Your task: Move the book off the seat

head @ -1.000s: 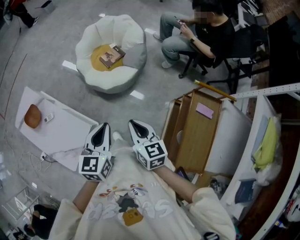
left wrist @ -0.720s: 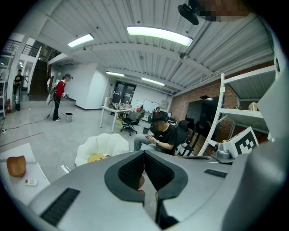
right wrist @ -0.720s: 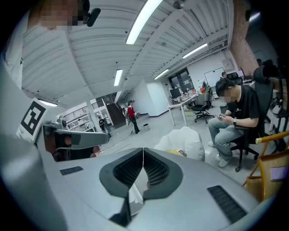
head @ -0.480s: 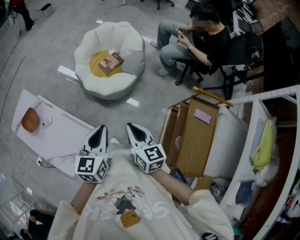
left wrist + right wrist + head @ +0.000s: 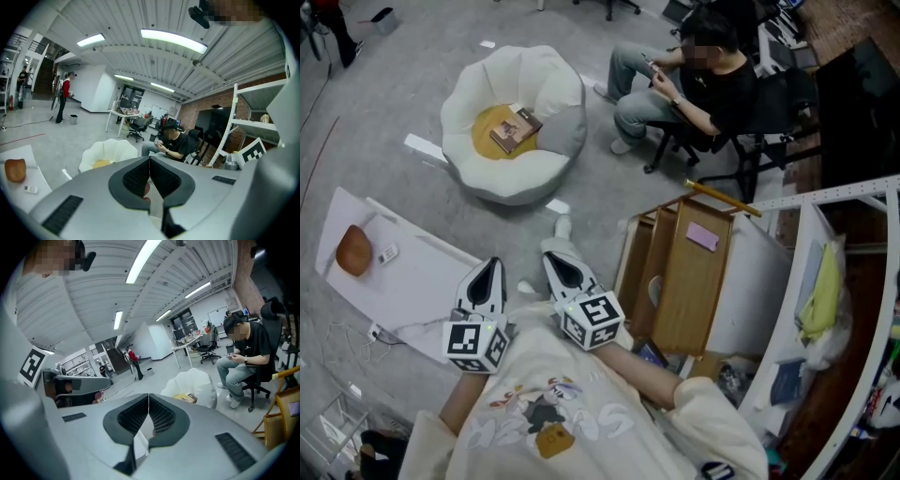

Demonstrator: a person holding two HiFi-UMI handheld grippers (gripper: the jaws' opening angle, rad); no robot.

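Note:
A brown book (image 5: 511,128) lies on the yellow cushion of a white petal-shaped seat (image 5: 551,98) on the floor, well ahead of me. It also shows in the right gripper view as the book (image 5: 190,397) on the seat (image 5: 197,380). The left gripper view catches the seat (image 5: 112,150) but not the book clearly. My left gripper (image 5: 487,273) and right gripper (image 5: 559,263) are held close to my chest, both shut and empty, far short of the seat.
A person (image 5: 698,80) sits on a chair right of the seat. A white board (image 5: 412,272) with a brown round object (image 5: 353,250) lies on the floor at left. A wooden cabinet (image 5: 684,272) and white shelving (image 5: 825,281) stand at right.
The view has advanced slightly toward the seat; the seat and book sit a little higher and further left in the head view. Both grippers stay shut and drift lower in the frame.

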